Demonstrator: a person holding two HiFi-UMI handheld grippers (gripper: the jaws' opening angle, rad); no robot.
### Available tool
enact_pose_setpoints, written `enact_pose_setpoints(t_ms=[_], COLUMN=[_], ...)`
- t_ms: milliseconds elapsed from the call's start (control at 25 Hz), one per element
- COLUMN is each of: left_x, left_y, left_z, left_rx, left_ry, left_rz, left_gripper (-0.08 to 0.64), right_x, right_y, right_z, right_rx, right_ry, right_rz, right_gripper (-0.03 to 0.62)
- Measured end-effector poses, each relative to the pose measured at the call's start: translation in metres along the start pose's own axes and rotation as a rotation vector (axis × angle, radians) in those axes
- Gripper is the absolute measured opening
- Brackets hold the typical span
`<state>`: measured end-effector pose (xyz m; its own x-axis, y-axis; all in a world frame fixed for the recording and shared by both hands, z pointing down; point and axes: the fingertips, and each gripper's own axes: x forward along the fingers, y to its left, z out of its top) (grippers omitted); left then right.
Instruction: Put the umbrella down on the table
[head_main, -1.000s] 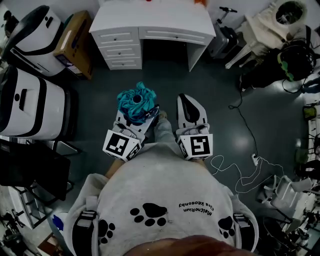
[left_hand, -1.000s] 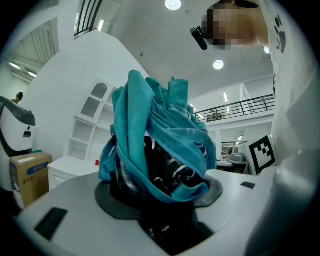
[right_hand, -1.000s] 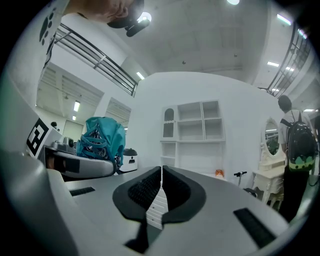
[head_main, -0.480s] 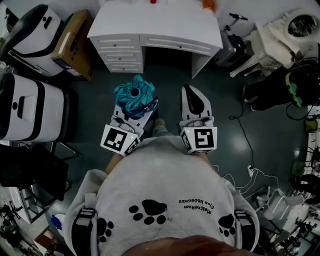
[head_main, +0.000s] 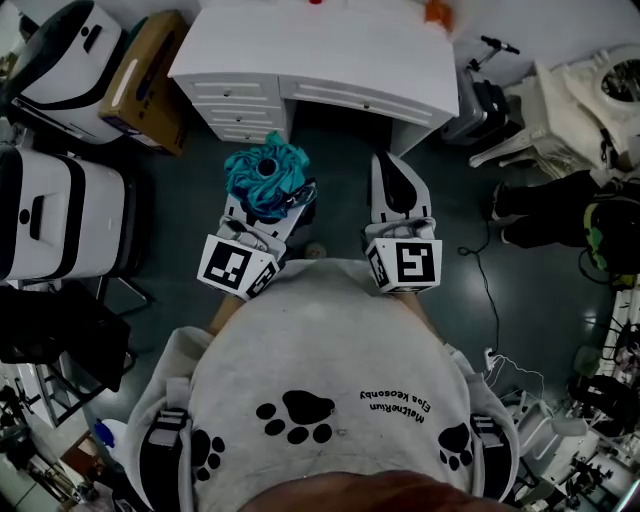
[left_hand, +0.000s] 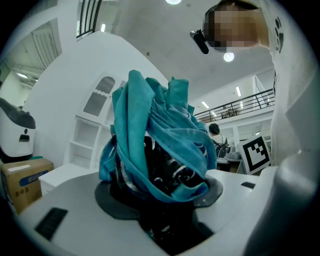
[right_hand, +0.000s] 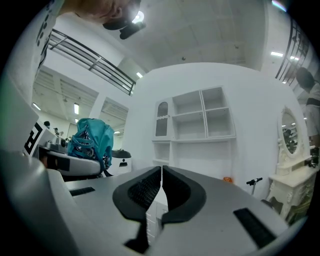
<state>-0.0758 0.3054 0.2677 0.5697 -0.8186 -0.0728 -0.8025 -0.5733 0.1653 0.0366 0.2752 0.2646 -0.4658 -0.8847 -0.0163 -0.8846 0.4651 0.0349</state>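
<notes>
The umbrella (head_main: 265, 175) is a folded one, and its teal cloth is bunched in loose, crumpled folds, not wrapped tight. In the left gripper view the umbrella (left_hand: 155, 145) stands up out of the jaws. Long teal pleats hang down its sides, and between them shows a dark inner part with pale markings. From the head view it looks like a rumpled teal knot with a dark round spot at its middle.

The left gripper (head_main: 268, 205) pinches the umbrella's dark lower part between its jaws, which stand fairly wide apart around it. The black pads of the left gripper (left_hand: 160, 200) sit on either side of the bundle. The umbrella is held in the air above the dark floor (head_main: 330, 210), in front of the person's grey sweatshirt (head_main: 330, 400). It is short of the white desk (head_main: 330, 50) and not touching it.

The right gripper (head_main: 390, 170) is level beside the left one and apart from it. In the right gripper view the jaws of the right gripper (right_hand: 161, 185) are pressed together with nothing between them, and the umbrella (right_hand: 90, 140) shows off to their left.

The desk has drawers on its left side and an open knee space in the middle. A cardboard box (head_main: 150, 80) leans just beside the desk's left end.
</notes>
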Motion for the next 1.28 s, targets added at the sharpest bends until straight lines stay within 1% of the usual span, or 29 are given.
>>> enact_pose_setpoints(t_ms=[240,560,720,760,920,1160,1280], left_x=[0.026,0.034,0.039,0.042,0.063,0.102,0.126], left_y=[0.009,0.01,0.014,0.015,0.019,0.042,0.064], left_z=[-0.001,-0.007,-0.02,-0.02,-0.015,-0.022,-0.029], left_rx=[0.009,0.005,0.022,0.021,0.001,-0.012,-0.009], left_ry=[0.004,0.02,0.068,0.069,0.025,0.035,0.07], left_rz=[0.014,0.024,0.0,-0.005,-0.019,-0.039,-0.045], left_gripper=[0.252,0.252,0.252,0.252,0.252,0.252,0.252], right_x=[0.018,0.018,0.021,0.022,0.032,0.068,0.1], right_y=[-0.022,-0.033,-0.039,-0.042,-0.053,-0.074,-0.085], right_z=[-0.006,-0.012,-0.012,-0.012,-0.015,-0.023,-0.031], right_rx=[0.022,0.037,0.03,0.027,0.02,0.024,0.021], right_ry=[0.002,0.001,-0.003,-0.005,-0.006,0.014,0.028], right_rz=[0.001,-0.002,-0.015,-0.019,-0.037,-0.051,-0.041], right_gripper=[0.034,0.034,0.034,0.034,0.034,0.034,0.034])
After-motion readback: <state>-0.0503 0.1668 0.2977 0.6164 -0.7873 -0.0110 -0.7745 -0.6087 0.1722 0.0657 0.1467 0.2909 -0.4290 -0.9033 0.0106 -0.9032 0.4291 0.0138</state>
